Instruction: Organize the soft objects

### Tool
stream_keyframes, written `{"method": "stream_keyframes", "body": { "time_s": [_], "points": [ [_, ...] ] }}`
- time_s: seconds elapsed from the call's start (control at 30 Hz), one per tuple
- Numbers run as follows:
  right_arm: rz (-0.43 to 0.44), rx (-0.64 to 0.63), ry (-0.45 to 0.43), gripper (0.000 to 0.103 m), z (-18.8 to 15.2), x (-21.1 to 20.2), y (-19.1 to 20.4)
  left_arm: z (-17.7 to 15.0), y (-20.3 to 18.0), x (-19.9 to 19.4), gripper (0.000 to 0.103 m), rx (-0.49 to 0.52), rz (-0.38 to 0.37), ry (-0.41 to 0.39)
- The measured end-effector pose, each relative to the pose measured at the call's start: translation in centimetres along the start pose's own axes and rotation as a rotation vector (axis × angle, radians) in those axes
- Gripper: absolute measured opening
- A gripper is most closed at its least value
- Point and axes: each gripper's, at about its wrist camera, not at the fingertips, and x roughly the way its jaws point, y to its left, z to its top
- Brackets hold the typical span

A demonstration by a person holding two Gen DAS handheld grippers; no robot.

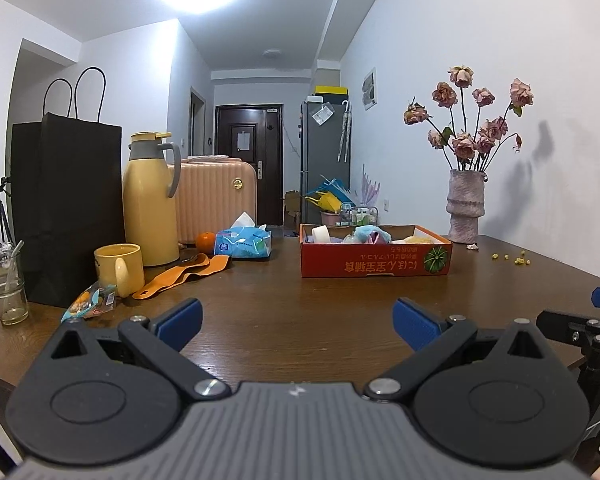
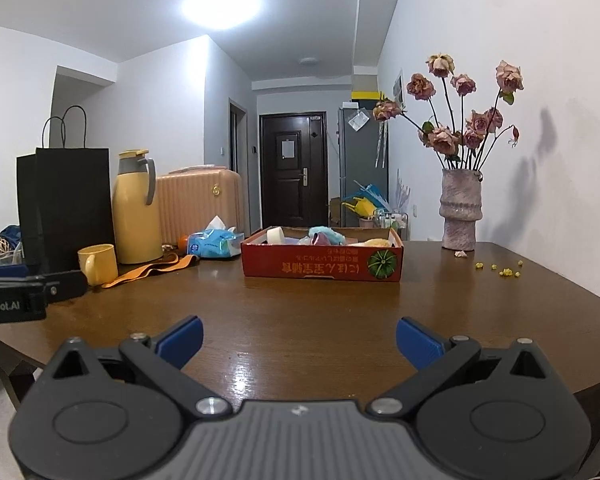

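Progress: box (image 1: 376, 258) already holds soft items; judging by that, your sorting looks nearly done.
Left over: tissue pack (image 1: 243, 243) and orange strap (image 1: 184, 274) lie outside, left of box.
Grippers: your left gripper (image 1: 298, 322) and right gripper (image 2: 299, 340) both gape, empty.
Position: box sits ahead, well apart from both.

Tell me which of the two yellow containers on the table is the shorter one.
The yellow mug, standing in front of the black paper bag. The yellow thermos jug beside it is much taller and has a grey collar, lid and handle.
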Motion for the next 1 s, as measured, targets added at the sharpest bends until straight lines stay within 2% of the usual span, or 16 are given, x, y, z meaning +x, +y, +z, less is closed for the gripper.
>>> {"method": "stream_keyframes", "body": {
  "time_s": [1.0],
  "points": [
    [0.007,0.0,-0.004,0.103,-0.09,0.13,0.31,0.14,0.03,-0.2,0.103,0.005,0.002,0.003]
  ]
}}
